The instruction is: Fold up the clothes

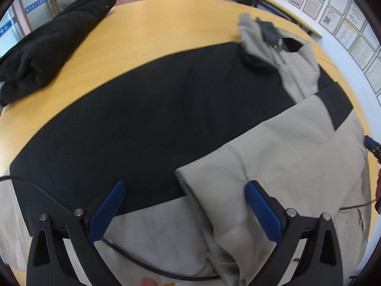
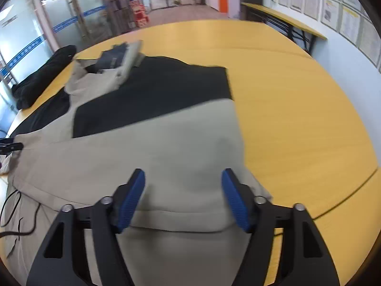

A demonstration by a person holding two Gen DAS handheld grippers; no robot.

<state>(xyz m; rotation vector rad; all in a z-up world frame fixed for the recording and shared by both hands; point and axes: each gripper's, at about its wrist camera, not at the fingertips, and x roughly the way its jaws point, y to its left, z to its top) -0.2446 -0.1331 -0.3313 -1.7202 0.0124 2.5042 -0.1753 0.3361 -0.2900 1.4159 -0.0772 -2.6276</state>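
A black and beige jacket (image 1: 147,119) lies spread on the yellow table (image 1: 166,19), collar and hood at the far right. A beige sleeve (image 1: 238,186) is folded across its near part. My left gripper (image 1: 185,188) hovers open over the sleeve's cuff end, with nothing between its blue pads (image 1: 259,205). In the right wrist view the same jacket (image 2: 166,143) fills the centre, beige lower part near, black upper panel beyond. My right gripper (image 2: 183,186) stands open above the beige hem edge, holding nothing.
A folded black garment (image 1: 52,47) rests at the table's far left. A black cable (image 1: 152,267) runs over the near cloth. The other gripper's tip (image 1: 371,143) shows at the right edge. Bare tabletop (image 2: 297,100) stretches right of the jacket.
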